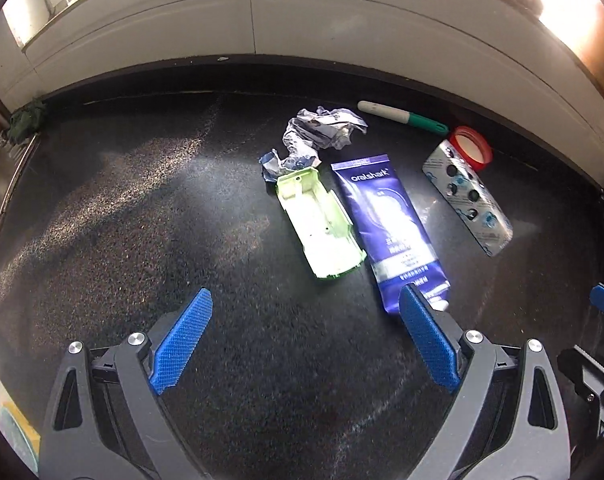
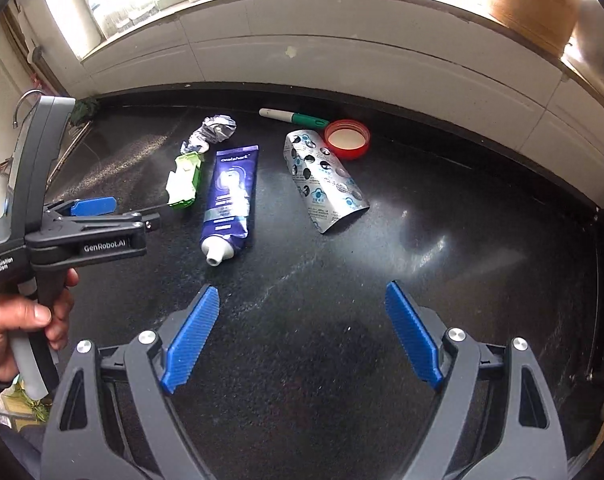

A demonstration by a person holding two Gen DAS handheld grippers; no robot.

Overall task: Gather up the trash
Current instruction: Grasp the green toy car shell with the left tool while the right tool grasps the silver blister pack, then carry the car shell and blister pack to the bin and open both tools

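Observation:
Trash lies on a black speckled countertop (image 1: pixel 141 208): a crumpled wrapper (image 1: pixel 318 132), a pale green plastic tray (image 1: pixel 318 220), a purple toothpaste tube (image 1: pixel 386 224), a silver printed packet (image 1: pixel 466 196), a red lid (image 1: pixel 474 148) and a white-green pen (image 1: pixel 402 117). My left gripper (image 1: pixel 306 300) is open and empty, its right finger beside the tube's cap end. My right gripper (image 2: pixel 302 296) is open and empty, short of the tube (image 2: pixel 229 200) and the packet (image 2: pixel 326 180). The left gripper (image 2: pixel 97 210) also shows in the right wrist view, near the tray (image 2: pixel 185 182).
A white tiled wall (image 1: pixel 302 24) with a window sill runs behind the counter. A metal sink rim (image 1: pixel 5 184) lies at the far left. The counter's right edge (image 2: pixel 602 240) drops off. The wrapper (image 2: pixel 213 130), lid (image 2: pixel 348 139) and pen (image 2: pixel 293 117) sit near the wall.

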